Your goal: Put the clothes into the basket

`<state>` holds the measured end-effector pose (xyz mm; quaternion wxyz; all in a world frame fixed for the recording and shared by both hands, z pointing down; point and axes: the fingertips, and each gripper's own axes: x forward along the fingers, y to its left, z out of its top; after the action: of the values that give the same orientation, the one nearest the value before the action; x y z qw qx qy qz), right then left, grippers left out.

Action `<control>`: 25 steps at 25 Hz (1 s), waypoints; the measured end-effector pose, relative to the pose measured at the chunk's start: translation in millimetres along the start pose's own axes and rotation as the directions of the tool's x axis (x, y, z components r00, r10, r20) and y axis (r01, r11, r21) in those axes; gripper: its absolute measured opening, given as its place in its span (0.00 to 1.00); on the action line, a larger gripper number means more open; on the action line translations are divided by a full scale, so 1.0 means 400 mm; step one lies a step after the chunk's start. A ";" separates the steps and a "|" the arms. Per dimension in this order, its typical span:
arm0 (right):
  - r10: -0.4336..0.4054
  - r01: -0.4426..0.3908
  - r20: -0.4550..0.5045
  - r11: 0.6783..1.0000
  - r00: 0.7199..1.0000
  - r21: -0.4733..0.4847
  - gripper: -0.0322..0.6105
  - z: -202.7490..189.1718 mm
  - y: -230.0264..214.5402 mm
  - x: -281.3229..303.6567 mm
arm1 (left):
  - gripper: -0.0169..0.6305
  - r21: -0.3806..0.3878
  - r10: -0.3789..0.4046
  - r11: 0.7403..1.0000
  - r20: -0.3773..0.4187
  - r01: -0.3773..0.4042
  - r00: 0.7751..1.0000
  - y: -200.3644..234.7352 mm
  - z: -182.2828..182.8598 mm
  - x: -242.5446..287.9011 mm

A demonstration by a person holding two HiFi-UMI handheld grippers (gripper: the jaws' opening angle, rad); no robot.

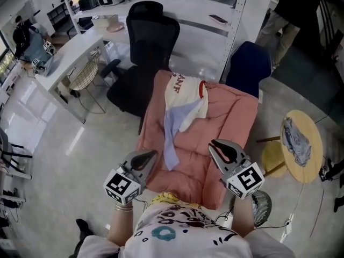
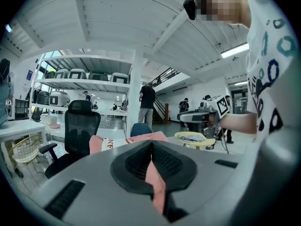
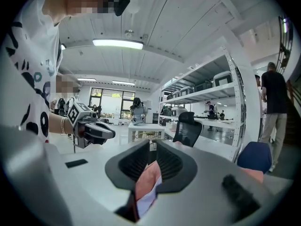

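The fingers (image 2: 134,163) of the left gripper (image 1: 151,155) are closed on a narrow fold of the pink cloth (image 1: 228,120), and the fingers (image 3: 128,167) of the right gripper (image 1: 214,145) are clamped on the same cloth's near edge, with a paler layer caught under the pink. The cloth is spread out ahead of the person; what bears it cannot be told. A white garment with red lettering (image 1: 187,97) and a pale blue piece (image 1: 170,140) lie loose on top, held by nothing. If the cloth is lifted or tilted unevenly, these two are likely to slide off to the floor. Only thin pinches of fabric are held, so a slip under the cloth's weight is possible, most likely at the right, where two layers are pinched together. The wire basket (image 1: 86,75) stands well apart at the left, beside the black office chair (image 1: 151,44), where trailing fabric could be snagged, and it looks small for so large a cloth.
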<state>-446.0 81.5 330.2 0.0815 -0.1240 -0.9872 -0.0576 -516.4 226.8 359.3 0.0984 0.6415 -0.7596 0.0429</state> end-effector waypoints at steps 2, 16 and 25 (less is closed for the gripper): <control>-0.010 0.010 -0.008 1.000 1.000 0.009 0.10 -0.002 -0.022 0.024 | 0.05 -0.003 -0.013 1.000 -0.002 0.013 1.000 0.028 0.005 0.021; -0.059 0.063 -0.030 0.988 0.998 0.139 0.10 -0.009 -0.167 0.214 | 0.05 -0.030 -0.118 0.993 -0.001 0.118 0.993 0.226 0.049 0.208; -0.105 0.120 -0.086 0.975 0.991 0.188 0.10 -0.049 -0.267 0.345 | 0.05 -0.066 -0.103 0.993 -0.022 0.102 0.994 0.393 0.024 0.295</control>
<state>-602.1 8.8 363.6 0.1268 -0.0570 -0.9899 0.0291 -690.3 138.0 383.5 0.1306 0.6756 -0.7253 0.0213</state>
